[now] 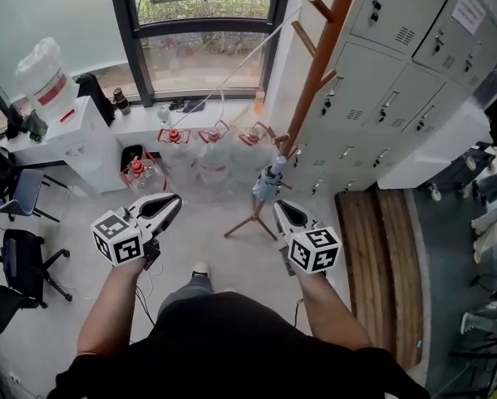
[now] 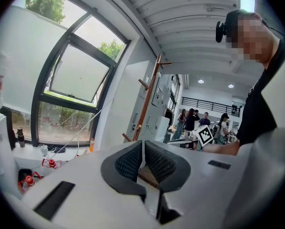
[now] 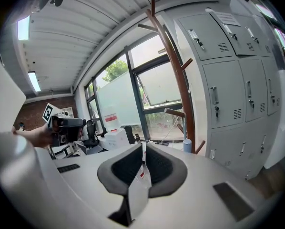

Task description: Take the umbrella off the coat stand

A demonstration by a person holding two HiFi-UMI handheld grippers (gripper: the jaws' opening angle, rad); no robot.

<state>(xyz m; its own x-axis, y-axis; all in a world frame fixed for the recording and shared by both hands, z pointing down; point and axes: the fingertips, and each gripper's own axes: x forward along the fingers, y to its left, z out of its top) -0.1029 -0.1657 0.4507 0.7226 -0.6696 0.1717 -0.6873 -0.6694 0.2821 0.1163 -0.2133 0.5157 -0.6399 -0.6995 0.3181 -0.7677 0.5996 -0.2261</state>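
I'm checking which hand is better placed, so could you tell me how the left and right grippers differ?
The right gripper is held close to the umbrella on the coat stand; the left gripper is held farther off to the side. The left gripper angles rightward toward the stand, the right gripper leftward. Both have jaws together and hold nothing.

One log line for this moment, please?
left gripper: shut, empty | right gripper: shut, empty | umbrella: hanging on coat stand
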